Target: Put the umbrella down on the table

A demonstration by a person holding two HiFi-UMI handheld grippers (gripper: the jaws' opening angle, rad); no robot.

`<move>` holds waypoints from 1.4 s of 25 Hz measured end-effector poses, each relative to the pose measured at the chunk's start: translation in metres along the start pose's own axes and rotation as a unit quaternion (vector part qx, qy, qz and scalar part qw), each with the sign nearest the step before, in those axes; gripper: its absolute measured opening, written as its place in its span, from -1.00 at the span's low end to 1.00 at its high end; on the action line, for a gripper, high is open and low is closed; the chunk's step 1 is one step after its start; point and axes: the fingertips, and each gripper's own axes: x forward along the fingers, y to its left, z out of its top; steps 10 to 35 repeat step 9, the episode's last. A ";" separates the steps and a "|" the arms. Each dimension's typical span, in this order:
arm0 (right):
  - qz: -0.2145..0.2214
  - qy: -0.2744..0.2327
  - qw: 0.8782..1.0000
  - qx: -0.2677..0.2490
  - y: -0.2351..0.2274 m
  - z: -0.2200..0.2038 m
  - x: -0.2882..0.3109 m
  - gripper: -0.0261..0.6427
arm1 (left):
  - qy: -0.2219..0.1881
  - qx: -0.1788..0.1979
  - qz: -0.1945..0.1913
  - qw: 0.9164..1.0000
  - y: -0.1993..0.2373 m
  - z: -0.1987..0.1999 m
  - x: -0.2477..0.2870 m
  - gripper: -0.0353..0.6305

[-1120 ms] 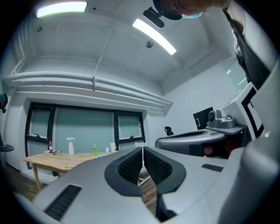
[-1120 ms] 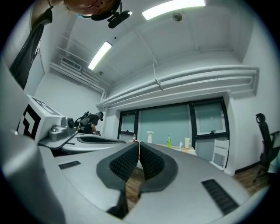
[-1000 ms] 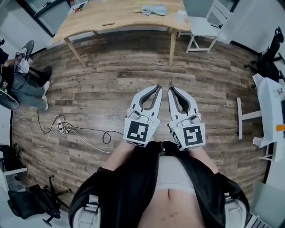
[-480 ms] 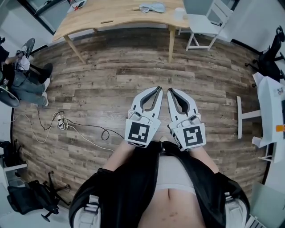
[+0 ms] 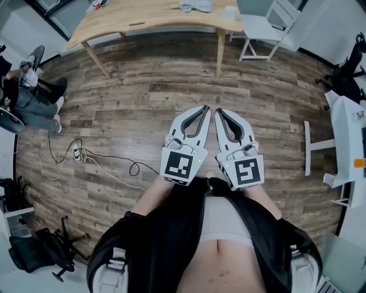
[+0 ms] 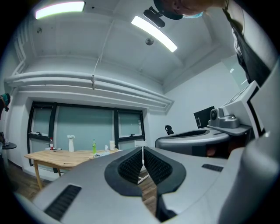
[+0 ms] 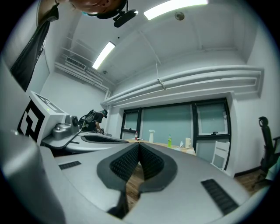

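Observation:
My left gripper (image 5: 203, 109) and right gripper (image 5: 219, 112) are held side by side at waist height over the wooden floor, pointing level towards the wooden table (image 5: 143, 20) at the far side. Both are shut with nothing between the pads. A grey-blue bundle (image 5: 194, 6) lies on the tabletop near its far right end; I cannot tell whether it is the umbrella. In the left gripper view the shut jaws (image 6: 142, 149) point at the table (image 6: 61, 156). The right gripper view shows its shut jaws (image 7: 139, 144) with the table (image 7: 175, 148) beyond.
A white chair (image 5: 260, 28) stands at the table's right end. Cables (image 5: 86, 157) trail over the floor at left, near a seated person (image 5: 28, 97). A white desk (image 5: 349, 143) and a black office chair (image 5: 343, 74) stand at right. Bottles (image 6: 93, 146) stand on the table.
Both grippers stay shut and side by side, and they sit a little higher in the head view. The table has slid towards the top edge of that view.

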 end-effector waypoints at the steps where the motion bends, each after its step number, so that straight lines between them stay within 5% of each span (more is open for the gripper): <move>1: -0.001 -0.001 1.000 -0.001 0.000 0.000 0.000 -0.84 | -0.001 0.000 0.000 1.000 0.000 0.001 0.000 -0.85; 35: -0.007 0.001 1.000 -0.003 -0.007 -0.003 -0.004 -0.84 | -0.003 -0.003 0.002 1.000 -0.002 -0.001 0.004 -0.85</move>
